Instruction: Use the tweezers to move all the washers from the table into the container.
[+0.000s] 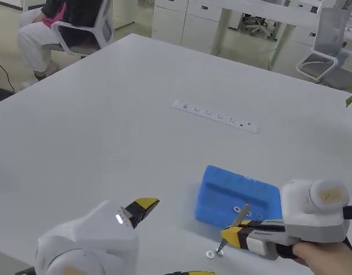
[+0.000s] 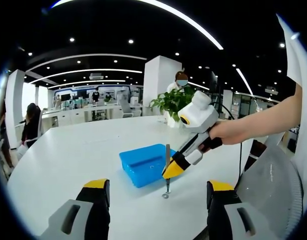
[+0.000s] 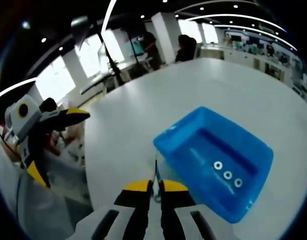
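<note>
Here the washer [image 1: 210,254] lies seemingly at the tips of the tweezers [image 2: 167,165], right tool [image 3: 155,186] clamped on them.

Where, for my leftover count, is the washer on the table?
Head view, lower right: the washer lies on the table, just this side of the blue container, at the tweezers tip.

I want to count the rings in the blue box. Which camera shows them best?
The right gripper view: it looks into the blue box, three rings clear. Head view: tiny specks. Left gripper view: too low to tell.
</note>
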Tool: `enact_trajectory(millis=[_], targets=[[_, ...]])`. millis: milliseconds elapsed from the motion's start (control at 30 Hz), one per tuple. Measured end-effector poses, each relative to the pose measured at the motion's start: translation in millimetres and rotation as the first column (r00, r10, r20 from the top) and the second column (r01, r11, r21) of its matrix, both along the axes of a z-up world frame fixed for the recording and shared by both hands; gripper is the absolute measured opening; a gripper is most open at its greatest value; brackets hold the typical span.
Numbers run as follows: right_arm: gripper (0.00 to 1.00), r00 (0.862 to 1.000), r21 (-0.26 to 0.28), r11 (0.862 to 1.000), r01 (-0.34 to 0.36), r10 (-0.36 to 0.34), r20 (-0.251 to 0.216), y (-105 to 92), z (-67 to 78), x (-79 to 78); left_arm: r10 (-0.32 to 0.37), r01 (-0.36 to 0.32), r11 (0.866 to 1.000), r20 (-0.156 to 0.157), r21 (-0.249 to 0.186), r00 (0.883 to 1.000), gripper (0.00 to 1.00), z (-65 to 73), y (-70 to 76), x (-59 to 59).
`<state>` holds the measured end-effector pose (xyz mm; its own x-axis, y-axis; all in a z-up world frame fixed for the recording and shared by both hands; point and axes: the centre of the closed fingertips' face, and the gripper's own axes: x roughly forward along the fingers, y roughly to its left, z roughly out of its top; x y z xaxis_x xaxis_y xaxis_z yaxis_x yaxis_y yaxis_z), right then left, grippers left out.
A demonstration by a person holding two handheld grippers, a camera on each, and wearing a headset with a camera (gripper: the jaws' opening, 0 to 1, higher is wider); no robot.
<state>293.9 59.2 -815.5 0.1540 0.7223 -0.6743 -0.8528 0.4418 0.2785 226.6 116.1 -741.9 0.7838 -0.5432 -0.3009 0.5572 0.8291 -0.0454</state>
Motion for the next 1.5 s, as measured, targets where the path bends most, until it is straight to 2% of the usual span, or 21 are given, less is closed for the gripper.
enact_trajectory(millis=[367,467,600,700,800,867,933,1167,1300,1367,1467,1500], targets=[[0.04,0.999,-0.014,0.999,-0.032,0.032,0.012,0.5,-2.3,-5.4,-0.004,0.004,1.0,-0.003,0.009,1.0,0.8,-1.0,-0.9,-0.9],[0.04,0.998,-0.021,0.998,-0.06,0.06,0.035,2.8,-1.7,-9.7,-0.005,0.005,1.0,-0.005,0.01,1.0,0.8,-1.4,-1.1,-1.0],[0.04,0.989,-0.059,0.992,-0.116,0.121,0.09,4.5,-2.6,-13.7,-0.007,0.007,1.0,-0.007,0.012,1.0,0.8,-2.2,-1.5,-1.2],[0.05,0.974,-0.091,0.983,-0.159,0.172,0.15,6.4,-3.4,-19.4,-0.011,0.011,1.0,-0.015,0.012,1.0,0.8,-3.9,-2.3,-1.5],[0.05,0.941,-0.129,0.967,-0.221,0.246,0.234,10.8,-3.6,-28.2,-0.03,0.029,0.999,-0.015,-0.015,0.999,0.82,-1.7,-7.1,-2.4],[0.05,0.928,-0.151,0.961,-0.233,0.266,0.261,11.8,-4.2,-31.5,-0.039,0.038,0.999,-0.023,-0.023,0.999,0.83,-2.0,-8.6,-3.3],[0.05,0.924,-0.163,0.959,-0.23,0.268,0.274,13.5,-5.5,-33.7,-0.049,0.048,0.999,-0.028,-0.018,0.998,0.82,-3.4,-9.9,-4.2],[0.05,0.931,-0.156,0.971,-0.178,0.218,0.294,13.7,-5.7,-30.2,-0.066,0.067,0.998,-0.058,0.007,0.996,0.81,-10.7,-11.9,-6.3],[0.04,0.927,-0.162,0.973,-0.166,0.21,0.311,11.6,-6.0,-31.1,-0.067,0.068,0.998,-0.062,0.019,0.996,0.81,-12.7,-11.6,-6.8],[0.05,0.934,-0.14,0.978,-0.154,0.19,0.301,13.8,-5.8,-31.4,-0.056,0.057,0.998,-0.063,0.011,0.996,0.81,-12.2,-9.8,-6.0],[0.06,0.959,-0.103,0.991,-0.091,0.115,0.259,14.1,-5.3,-27.9,-0.043,0.043,0.999,-0.061,0.011,0.997,0.81,-12.0,-7.4,-5.0],[0.05,0.959,-0.103,0.991,-0.086,0.11,0.26,12.9,-5.3,-27.3,-0.039,0.039,0.999,-0.06,0.012,0.997,0.81,-11.7,-6.7,-4.7]])
